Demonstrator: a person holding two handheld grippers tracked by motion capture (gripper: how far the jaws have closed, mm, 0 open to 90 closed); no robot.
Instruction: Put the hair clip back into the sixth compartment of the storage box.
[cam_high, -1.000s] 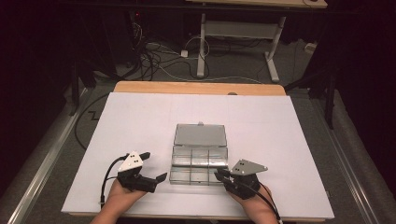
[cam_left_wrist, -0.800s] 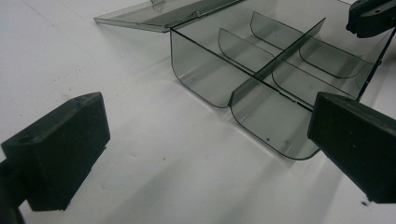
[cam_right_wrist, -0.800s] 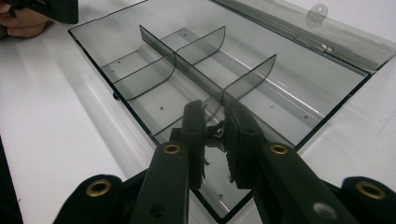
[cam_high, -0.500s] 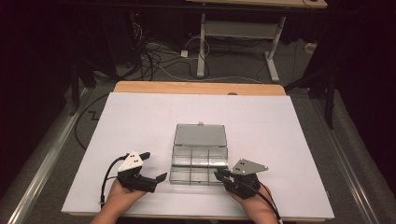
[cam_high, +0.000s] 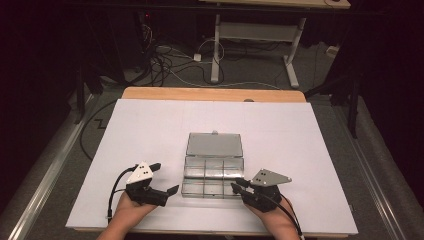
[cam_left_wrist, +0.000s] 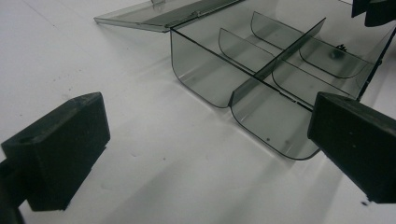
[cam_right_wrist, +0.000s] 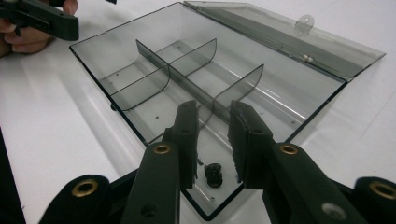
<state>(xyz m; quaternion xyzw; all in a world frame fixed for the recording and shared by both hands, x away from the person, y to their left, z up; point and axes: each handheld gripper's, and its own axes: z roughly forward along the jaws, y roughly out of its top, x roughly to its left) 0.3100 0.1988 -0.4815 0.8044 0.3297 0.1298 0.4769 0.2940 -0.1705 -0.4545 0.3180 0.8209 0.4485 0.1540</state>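
One smoky clear-plastic organiser box (cam_high: 213, 172), six compartments and lid laid back toward twelve o'clock, sits near the front of the white table (cam_high: 310, 150). One small black screw-like part (cam_right_wrist: 214, 174) lies in its five-o'clock compartment, beneath the right gripper (cam_right_wrist: 212, 140), whose jaws have just been opening and stand slightly apart, gripping nothing. The drop looks done; next that gripper should lift clear. The left gripper (cam_left_wrist: 205, 140) waits at eight o'clock, jaws wide, empty.

The right gripper (cam_right_wrist: 212, 140) fingers have just been opening above a small black part (cam_right_wrist: 214, 174).
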